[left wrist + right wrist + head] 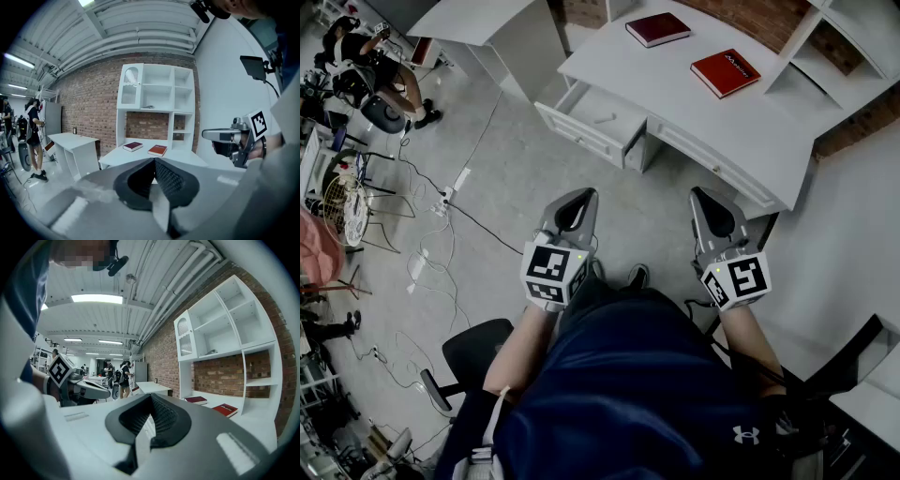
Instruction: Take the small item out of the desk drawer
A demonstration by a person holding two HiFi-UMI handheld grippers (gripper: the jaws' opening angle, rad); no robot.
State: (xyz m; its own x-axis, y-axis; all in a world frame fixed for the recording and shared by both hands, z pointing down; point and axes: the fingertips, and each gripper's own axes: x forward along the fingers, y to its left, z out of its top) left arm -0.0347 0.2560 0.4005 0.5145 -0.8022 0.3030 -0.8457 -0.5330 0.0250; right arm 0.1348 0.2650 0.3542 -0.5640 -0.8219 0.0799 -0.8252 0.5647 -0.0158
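The white desk (pixel 675 103) stands ahead of me in the head view, its left drawer (pixel 586 124) pulled out. A small pale item (pixel 605 119) lies inside the drawer. My left gripper (pixel 586 194) and right gripper (pixel 698 193) hang side by side in mid-air, short of the desk and well back from the drawer. Both have their jaws together with nothing between them. In the left gripper view the shut left gripper (pixel 154 160) points at the desk (pixel 140 158), and the right gripper (pixel 213 135) shows at the right. The right gripper (pixel 151 395) also looks shut in its own view.
A dark red book (pixel 658 28) and a red book (pixel 725 71) lie on the desktop. White shelves (pixel 848 42) rise behind it. Another white table (pixel 478 19) stands to the left. Cables (pixel 441 202) cross the floor, an office chair (pixel 473 352) is near my left, and a person (pixel 380 75) stands far left.
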